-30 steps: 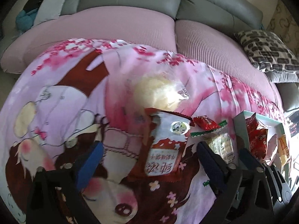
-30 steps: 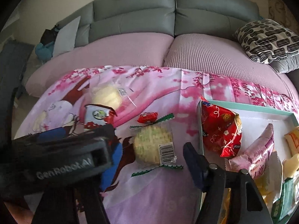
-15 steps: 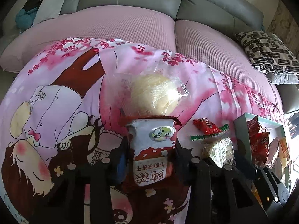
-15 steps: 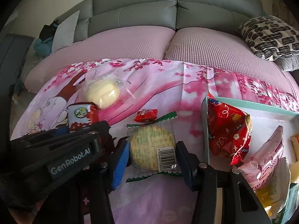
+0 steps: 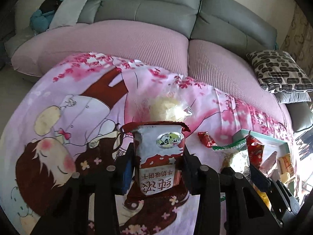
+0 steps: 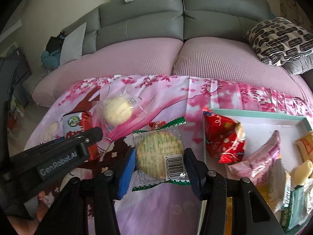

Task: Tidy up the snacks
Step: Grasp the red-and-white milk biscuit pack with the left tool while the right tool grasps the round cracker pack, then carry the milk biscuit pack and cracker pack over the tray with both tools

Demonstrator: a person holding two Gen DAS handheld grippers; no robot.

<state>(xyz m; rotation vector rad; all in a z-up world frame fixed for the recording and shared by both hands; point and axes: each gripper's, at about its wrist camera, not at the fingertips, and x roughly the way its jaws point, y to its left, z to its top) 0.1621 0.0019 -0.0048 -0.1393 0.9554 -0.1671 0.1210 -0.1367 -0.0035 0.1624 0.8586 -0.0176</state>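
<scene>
Left gripper [image 5: 158, 168] clamped on red-white biscuit pack [image 5: 159, 156], right gripper [image 6: 159, 168] clamped on clear round cracker pack [image 6: 159, 152], both packs just above pink blossom cloth [image 6: 225, 94], teal-rimmed tray [image 6: 254, 114] with snacks right of cracker pack, wrapped yellow cake [image 6: 117, 111] and small red candy [image 6: 156, 124] lying on cloth behind.

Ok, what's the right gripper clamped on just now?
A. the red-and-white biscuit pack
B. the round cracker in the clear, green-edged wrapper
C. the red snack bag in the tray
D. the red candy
B: in the right wrist view the right gripper has its pads pressed on both sides of the round cracker pack; the red-and-white biscuit pack sits in the left gripper.
</scene>
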